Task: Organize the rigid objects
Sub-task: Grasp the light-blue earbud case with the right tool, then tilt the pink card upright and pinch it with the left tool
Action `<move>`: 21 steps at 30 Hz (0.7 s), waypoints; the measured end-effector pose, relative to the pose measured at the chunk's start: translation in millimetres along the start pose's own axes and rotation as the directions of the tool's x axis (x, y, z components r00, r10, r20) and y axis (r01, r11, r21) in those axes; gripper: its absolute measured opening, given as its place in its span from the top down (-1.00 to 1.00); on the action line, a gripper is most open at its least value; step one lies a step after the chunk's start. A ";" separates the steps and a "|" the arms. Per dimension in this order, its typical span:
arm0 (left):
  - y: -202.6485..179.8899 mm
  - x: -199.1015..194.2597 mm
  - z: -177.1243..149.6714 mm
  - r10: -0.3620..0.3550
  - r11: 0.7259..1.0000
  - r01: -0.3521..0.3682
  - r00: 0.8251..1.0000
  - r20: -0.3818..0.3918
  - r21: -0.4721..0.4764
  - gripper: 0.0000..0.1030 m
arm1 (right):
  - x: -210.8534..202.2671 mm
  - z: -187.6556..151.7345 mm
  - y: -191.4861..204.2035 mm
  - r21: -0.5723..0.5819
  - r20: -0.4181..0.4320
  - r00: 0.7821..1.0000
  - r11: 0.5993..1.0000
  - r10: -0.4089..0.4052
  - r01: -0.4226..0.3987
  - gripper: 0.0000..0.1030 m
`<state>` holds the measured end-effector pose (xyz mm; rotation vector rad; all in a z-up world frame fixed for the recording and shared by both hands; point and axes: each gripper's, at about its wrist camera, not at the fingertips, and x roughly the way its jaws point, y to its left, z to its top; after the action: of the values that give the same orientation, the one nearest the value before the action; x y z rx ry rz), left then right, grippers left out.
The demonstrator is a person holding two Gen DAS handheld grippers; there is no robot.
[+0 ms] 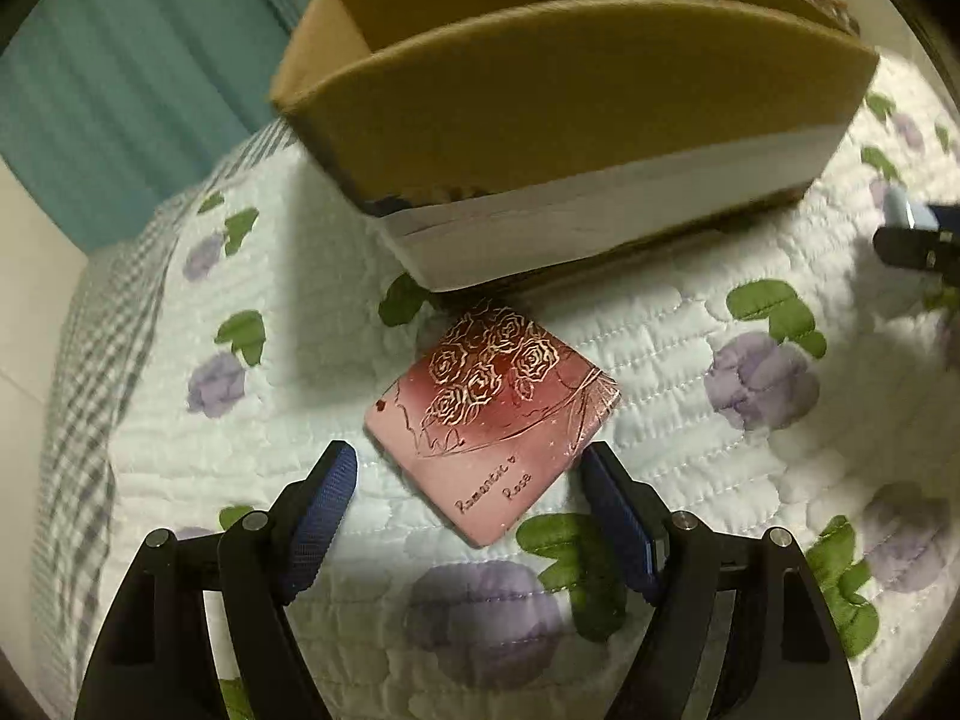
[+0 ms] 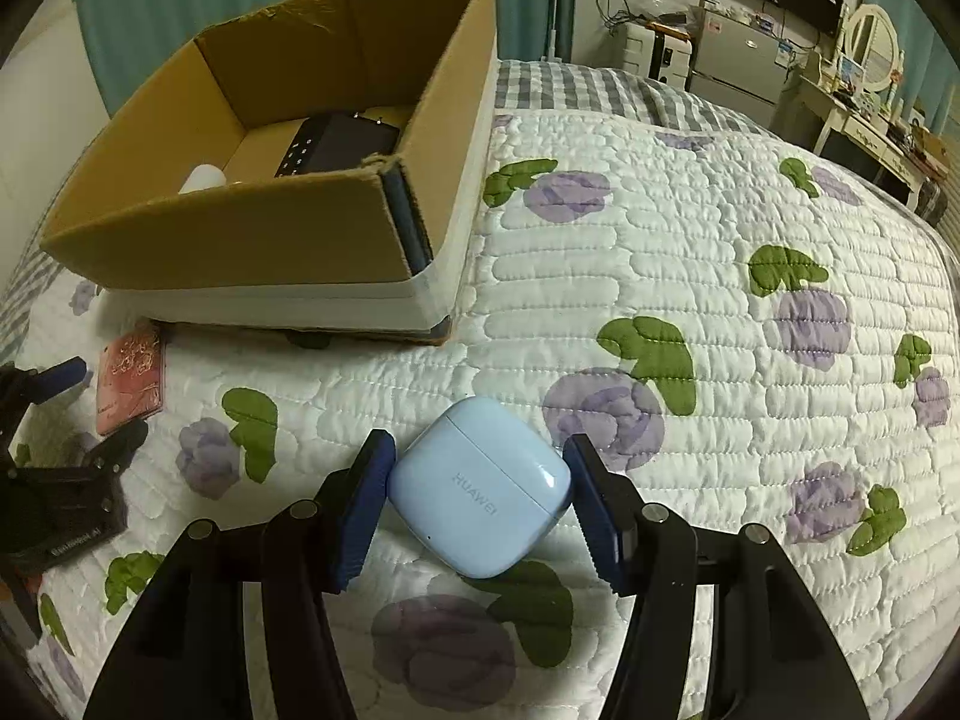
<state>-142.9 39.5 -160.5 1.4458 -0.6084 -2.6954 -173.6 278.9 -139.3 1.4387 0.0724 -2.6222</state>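
Quilt (image 2: 600,252) was white w/ purple roses & green leaves. Earbud case (image 2: 480,489) — pale blue. Flat case (image 1: 492,414) — pink-to-red, gold rose outlines. Box (image 1: 570,102) brown w/ white band; gripper pads (image 2: 366,510) blue.

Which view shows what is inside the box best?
The right wrist view: it looks down into the box, showing a black device and something white. The left wrist view shows only its outer walls.
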 end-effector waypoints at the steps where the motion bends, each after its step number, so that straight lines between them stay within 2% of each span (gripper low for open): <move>1: -5.8 2.8 0.4 0.016 1.000 -0.016 1.000 0.005 0.024 -0.55 | 0.5 0.2 -0.5 0.002 -0.003 1.000 1.000 0.000 0.000 -0.13; 6: -18.5 8.9 1.0 0.059 0.994 -0.062 0.998 0.029 0.086 -0.54 | 1.1 -0.9 -2.0 0.013 -0.010 1.000 1.000 0.001 -0.001 -0.13; 9: -30.9 -1.0 -5.7 0.094 0.980 -0.105 0.993 0.071 0.169 -0.53 | 1.2 -0.7 -3.3 0.013 -0.009 1.000 1.000 0.002 -0.002 -0.13; 10: -32.5 -2.9 -6.9 0.089 0.977 -0.102 0.993 0.079 0.186 -0.53 | 1.3 -0.5 -3.9 0.015 -0.008 1.000 1.000 0.001 -0.001 -0.13; 13: -21.2 5.8 -0.9 0.026 0.988 -0.035 0.998 0.059 0.152 -0.53 | 2.7 -0.5 -5.5 0.018 -0.014 1.000 1.000 -0.002 0.003 -0.13; 17: -16.3 4.5 2.5 0.007 0.985 -0.023 0.996 0.094 0.169 -0.56 | 1.4 -1.0 -7.1 0.025 -0.011 1.000 1.000 -0.004 0.004 -0.13; 20: -14.4 -7.7 0.9 0.074 0.981 -0.100 0.985 0.157 0.168 -0.49 | -0.5 -1.3 -8.4 0.034 -0.005 1.000 0.999 -0.005 0.005 -0.13; 21: -8.2 -15.6 0.9 0.118 0.979 -0.147 0.973 0.198 0.139 -0.49 | -1.2 -1.5 -8.6 0.035 -0.003 1.000 0.999 -0.006 0.007 -0.13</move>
<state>-133.5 50.5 -150.4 1.1364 -0.9071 -2.7506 -173.0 287.6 -139.4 1.4559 0.0317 -2.6394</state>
